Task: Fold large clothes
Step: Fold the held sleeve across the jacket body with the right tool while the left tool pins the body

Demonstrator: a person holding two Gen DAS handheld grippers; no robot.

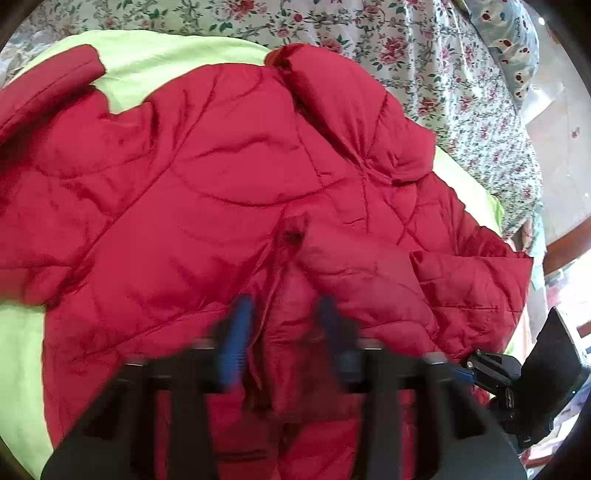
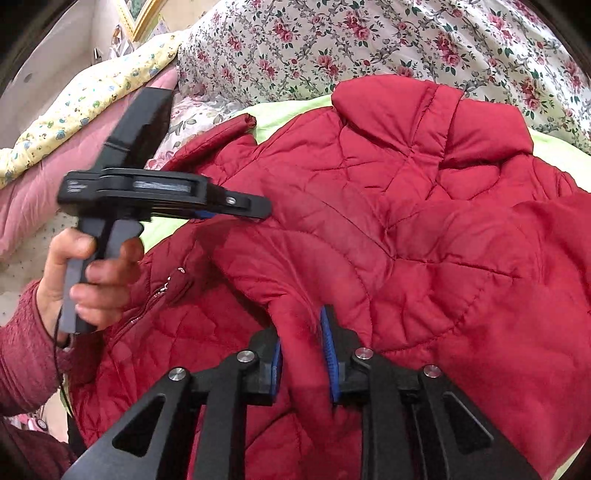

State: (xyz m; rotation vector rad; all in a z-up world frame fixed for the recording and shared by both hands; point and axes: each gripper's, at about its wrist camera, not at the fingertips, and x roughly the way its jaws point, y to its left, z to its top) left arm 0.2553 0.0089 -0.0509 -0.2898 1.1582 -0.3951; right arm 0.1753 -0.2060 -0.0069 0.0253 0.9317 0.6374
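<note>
While the red quilted jacket (image 1: pixel 229 192) lies across the green sheet (image 1: pixel 155 62), the right gripper (image 2: pixel 303 354) clamps a fold; the left gripper's (image 1: pixel 284 332) jaws stand apart over it

A lime-green sheet (image 1: pixel 155 62) is spread across a bed, bordered on its far side by a white bedcover printed with pink roses (image 2: pixel 332 40). A pale blue cushion patterned with red-and-white figures (image 1: pixel 506 40) is seen at the far right of the left wrist view. In the right wrist view, a yellow flowered quilt (image 2: pixel 92 96) is laid over a pink blanket (image 2: pixel 55 177), and a gilt picture frame (image 2: pixel 142 14) is glimpsed behind.
</note>
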